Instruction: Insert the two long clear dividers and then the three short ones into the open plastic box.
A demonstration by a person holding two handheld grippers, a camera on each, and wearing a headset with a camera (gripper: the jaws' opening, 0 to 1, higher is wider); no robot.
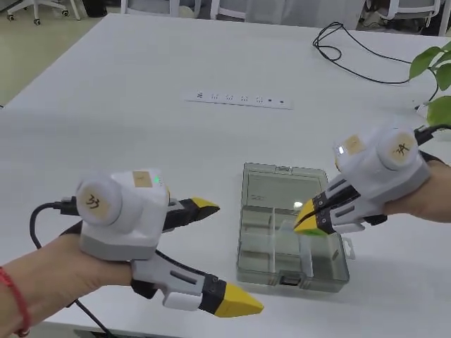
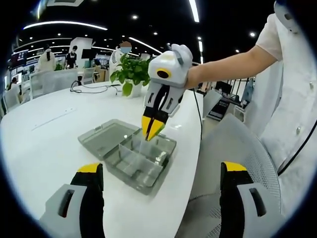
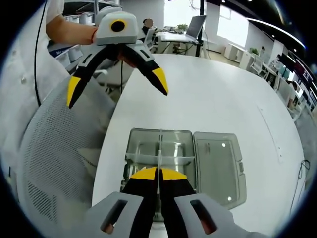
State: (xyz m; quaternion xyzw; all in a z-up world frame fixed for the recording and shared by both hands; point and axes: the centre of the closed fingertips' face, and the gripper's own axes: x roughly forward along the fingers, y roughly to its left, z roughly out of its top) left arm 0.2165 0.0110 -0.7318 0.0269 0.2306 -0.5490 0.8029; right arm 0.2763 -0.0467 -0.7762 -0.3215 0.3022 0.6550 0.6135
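The clear plastic box [image 1: 255, 262] lies open on the white table, its lid [image 1: 285, 184] folded back on the far side. Clear dividers stand inside it. My right gripper [image 1: 309, 220] is over the box's right half, shut on a thin clear divider [image 1: 306, 243] that reaches down into the box. In the right gripper view that divider [image 3: 160, 147] runs edge-on from the shut right gripper [image 3: 158, 174] across the box [image 3: 143, 148]. My left gripper [image 1: 222, 255] hangs open to the left of the box, holding nothing. In the left gripper view the right gripper [image 2: 152, 128] points into the box [image 2: 111, 161].
A power strip [image 1: 238, 99] lies flat at mid-table. A black cable [image 1: 352, 60] loops at the far right beside a green plant [image 1: 438, 77]. The table's near edge runs just below the box. A mesh chair [image 3: 49, 148] stands by the table.
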